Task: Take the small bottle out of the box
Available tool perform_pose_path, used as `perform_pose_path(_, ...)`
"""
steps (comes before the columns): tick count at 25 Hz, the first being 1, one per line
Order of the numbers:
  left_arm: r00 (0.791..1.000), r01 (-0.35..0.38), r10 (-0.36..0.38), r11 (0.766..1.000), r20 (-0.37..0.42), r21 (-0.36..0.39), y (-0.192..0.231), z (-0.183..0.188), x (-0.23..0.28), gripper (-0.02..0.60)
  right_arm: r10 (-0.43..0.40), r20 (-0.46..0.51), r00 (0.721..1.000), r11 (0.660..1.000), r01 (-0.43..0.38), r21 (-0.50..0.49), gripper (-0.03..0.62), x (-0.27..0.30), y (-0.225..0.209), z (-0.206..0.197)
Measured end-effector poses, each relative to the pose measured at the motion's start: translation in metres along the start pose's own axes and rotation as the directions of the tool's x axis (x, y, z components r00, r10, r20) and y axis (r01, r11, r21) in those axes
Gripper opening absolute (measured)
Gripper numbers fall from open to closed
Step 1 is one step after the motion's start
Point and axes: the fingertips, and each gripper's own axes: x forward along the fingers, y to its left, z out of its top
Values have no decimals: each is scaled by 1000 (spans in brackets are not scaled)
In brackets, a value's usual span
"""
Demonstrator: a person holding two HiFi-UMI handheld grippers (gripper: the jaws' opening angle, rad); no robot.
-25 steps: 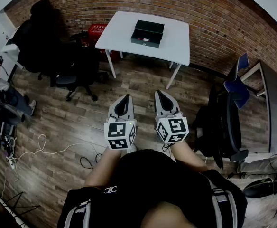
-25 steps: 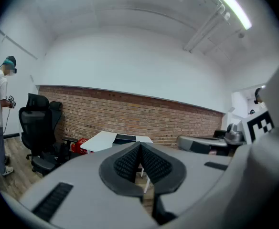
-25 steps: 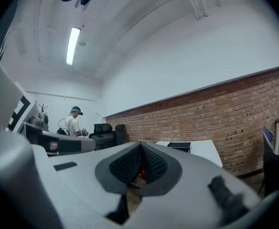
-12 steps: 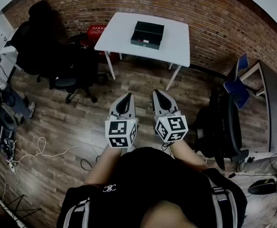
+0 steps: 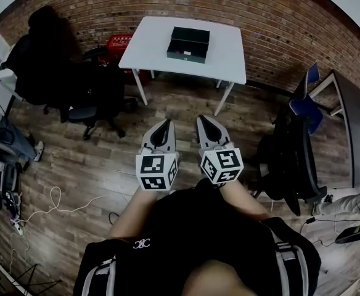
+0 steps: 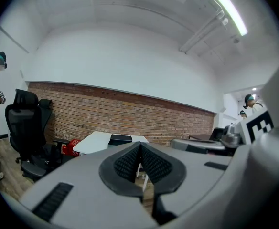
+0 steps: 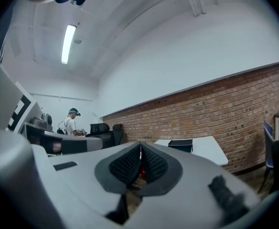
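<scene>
A dark open box [image 5: 188, 44] sits on a white table [image 5: 223, 57] by the brick wall, far ahead of me; it also shows in the left gripper view as a dark box [image 6: 121, 138] and in the right gripper view as a dark box [image 7: 180, 145]. No small bottle can be made out inside it from here. My left gripper [image 5: 165, 123] and right gripper [image 5: 201, 119] are held side by side over the wooden floor, well short of the table. Both are shut with nothing between their jaws.
A black office chair [image 5: 75, 82] stands left of the table, with a red crate [image 5: 119, 44] behind it. Another dark chair [image 5: 294, 159] and a desk [image 5: 352, 128] are at the right. Cables [image 5: 50, 205] lie on the floor at left. A person [image 7: 71, 126] stands far off.
The table and box have shifted slightly up and left in the head view as I moved. Both grippers stay shut, side by side.
</scene>
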Motion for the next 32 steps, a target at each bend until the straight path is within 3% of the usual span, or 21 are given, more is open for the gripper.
perform_pose_path(13, 1000, 3, -4, 1000, -8, -2, 26, -3, 21, 6, -22, 5, 1000, 1000, 22, -5, 31, 32, -7, -4)
perform_pose_path(32, 999, -24, 24, 1000, -27, 17, 52, 16, 127, 6, -4, 3, 1000, 1000, 4, 17, 31, 131, -81, 7)
